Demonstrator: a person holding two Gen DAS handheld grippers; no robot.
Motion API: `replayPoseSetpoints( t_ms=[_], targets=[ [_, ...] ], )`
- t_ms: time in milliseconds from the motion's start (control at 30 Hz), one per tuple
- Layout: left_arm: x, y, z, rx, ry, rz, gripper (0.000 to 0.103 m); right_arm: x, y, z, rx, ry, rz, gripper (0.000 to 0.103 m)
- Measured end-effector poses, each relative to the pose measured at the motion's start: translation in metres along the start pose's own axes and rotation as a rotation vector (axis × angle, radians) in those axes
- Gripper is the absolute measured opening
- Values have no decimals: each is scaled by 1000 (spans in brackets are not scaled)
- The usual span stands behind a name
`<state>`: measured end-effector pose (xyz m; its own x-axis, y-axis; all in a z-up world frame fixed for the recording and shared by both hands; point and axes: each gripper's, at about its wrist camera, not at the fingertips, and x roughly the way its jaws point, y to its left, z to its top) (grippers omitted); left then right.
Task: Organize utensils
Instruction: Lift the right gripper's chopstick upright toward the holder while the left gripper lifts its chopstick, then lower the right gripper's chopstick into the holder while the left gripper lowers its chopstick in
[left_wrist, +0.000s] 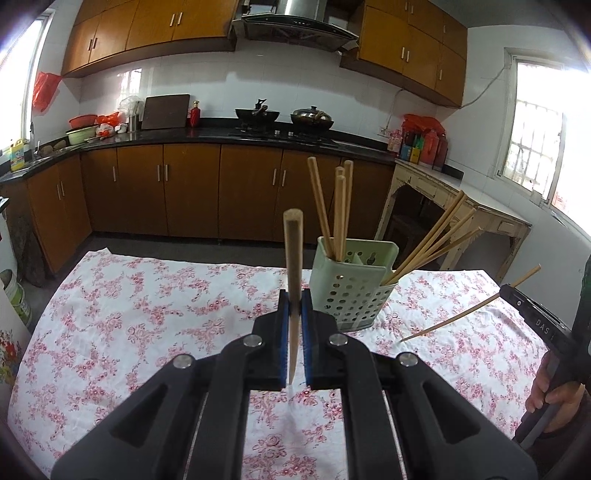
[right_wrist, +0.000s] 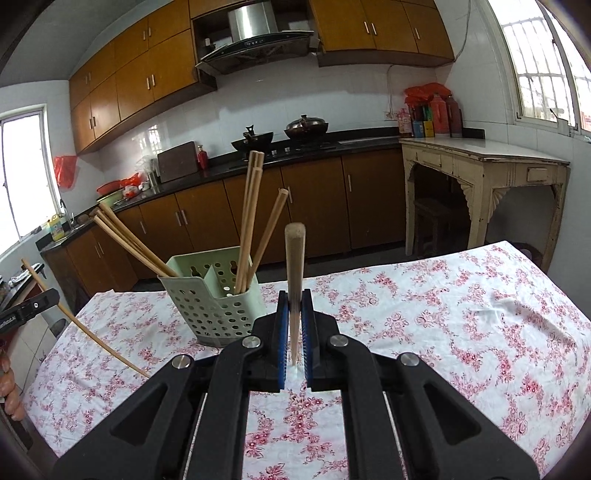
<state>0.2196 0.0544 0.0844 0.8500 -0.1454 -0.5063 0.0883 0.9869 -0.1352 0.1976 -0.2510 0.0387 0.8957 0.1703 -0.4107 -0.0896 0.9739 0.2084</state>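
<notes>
Left wrist view: the left gripper (left_wrist: 294, 306) points forward and somewhat downward over the floral tablecloth (left_wrist: 147, 314), its blue pads clamped narrow on 1 wooden chopstick (left_wrist: 293, 266) that stands nearly upright, thick end up and thin tip hanging below the pads. Just beyond it and to the right stands the green utensil holder (left_wrist: 351, 291), with 4 chopsticks upright in its left compartment and several leaning out to the right. At the right edge a hand (left_wrist: 554, 398) grips the handle of the right gripper, which carries a second chopstick (left_wrist: 469, 312) slanting down to the left.

Right wrist view: the right gripper (right_wrist: 294, 306) is pitched likewise, pinched tight on that chopstick (right_wrist: 294, 266), upright above the cloth (right_wrist: 443, 314). The holder (right_wrist: 207, 295) sits just left of it.
</notes>
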Motion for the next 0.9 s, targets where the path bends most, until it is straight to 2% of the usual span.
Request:
replayPoseSetpoints(
  t_ms=[200,400,533,767,900],
  targets=[
    [4,-9,5,15,-1,-11,7,-3,6,7,-7,-20,7,7],
    [11,-11,3,19,16,-5,7,5,10,6,-24,15,-5,7],
    [3,-14,8,24,8,-23,7,-6,14,13,-29,-8,23,7],
    [-31,-38,57,56,-54,-122,7,-53,31,78,-45,-102,170,7],
    [-46,-57,95,69,-105,-166,7,-62,48,112,-71,-145,205,7]
  ],
)
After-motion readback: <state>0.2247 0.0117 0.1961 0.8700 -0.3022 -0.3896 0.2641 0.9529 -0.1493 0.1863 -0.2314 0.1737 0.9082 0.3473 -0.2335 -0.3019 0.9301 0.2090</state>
